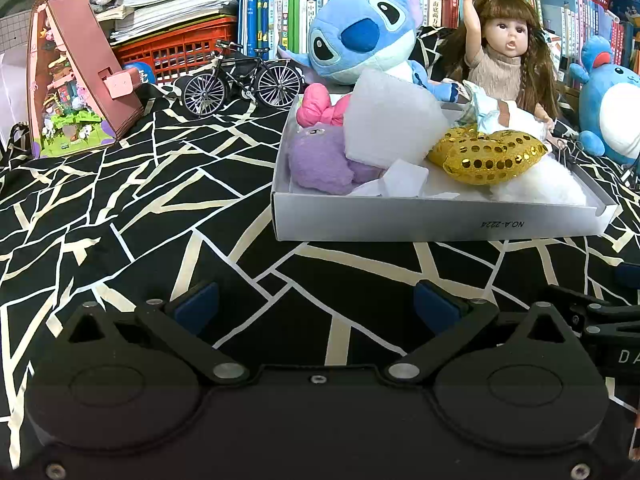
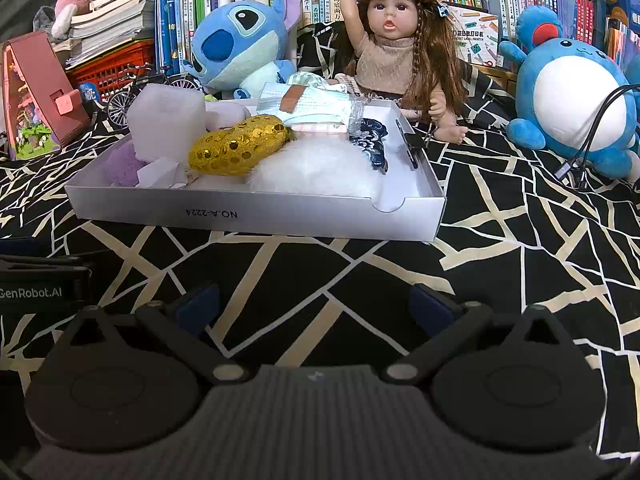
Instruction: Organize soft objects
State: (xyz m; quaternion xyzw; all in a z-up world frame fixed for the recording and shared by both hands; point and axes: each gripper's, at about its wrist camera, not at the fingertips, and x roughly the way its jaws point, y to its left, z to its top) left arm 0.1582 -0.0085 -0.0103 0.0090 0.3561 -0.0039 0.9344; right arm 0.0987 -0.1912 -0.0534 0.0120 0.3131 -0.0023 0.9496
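Observation:
A white cardboard tray (image 1: 400, 220) (image 2: 256, 216) sits on the black patterned cloth, filled with soft things: a gold sequinned cushion (image 1: 486, 156) (image 2: 238, 146), a purple plush (image 1: 320, 160) (image 2: 122, 166), a pink bow (image 1: 320, 106), a white foam block (image 1: 390, 120) (image 2: 166, 120), white fluff (image 1: 540, 184) (image 2: 316, 168) and a pack of face masks (image 2: 316, 104). My left gripper (image 1: 316, 306) hovers open over the cloth in front of the tray, holding nothing. My right gripper (image 2: 314, 306) is open too, just as far back from the tray.
Behind the tray sit a blue alien plush (image 1: 360, 36) (image 2: 240, 44), a long-haired doll (image 1: 504, 56) (image 2: 396, 52) and a round blue plush (image 2: 576, 92). A model bicycle (image 1: 240, 78), a pink toy house (image 1: 72, 76), a red crate (image 1: 180, 48) and bookshelves stand at the back. A cable (image 2: 592, 136) hangs right.

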